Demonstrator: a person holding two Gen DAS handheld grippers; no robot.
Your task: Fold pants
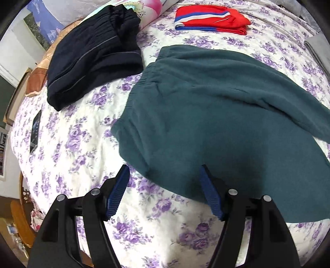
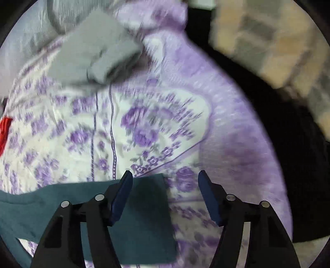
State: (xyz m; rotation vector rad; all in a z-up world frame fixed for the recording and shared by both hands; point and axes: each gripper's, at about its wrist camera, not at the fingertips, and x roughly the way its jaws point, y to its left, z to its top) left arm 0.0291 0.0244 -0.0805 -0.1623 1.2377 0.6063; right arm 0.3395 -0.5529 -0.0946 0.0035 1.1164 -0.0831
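Observation:
Dark teal pants [image 1: 206, 115] lie spread on the floral bedspread [image 1: 78, 144], waistband toward the upper left and one leg crossing over toward the right. My left gripper [image 1: 165, 175] is open and empty, hovering just above the pants' near edge; its right finger is over the fabric. In the right wrist view a leg end of the teal pants [image 2: 142, 216] lies flat under my right gripper [image 2: 165, 179], which is open and empty. That view is blurred.
Folded black pants [image 1: 92, 59] lie at the upper left, folded red, white and blue shorts [image 1: 212, 18] at the back. A folded grey garment [image 2: 90, 53] lies near the bed's far corner. A dark remote-like object [image 1: 35, 132] lies at left. The bed edge drops off at right [image 2: 268, 165].

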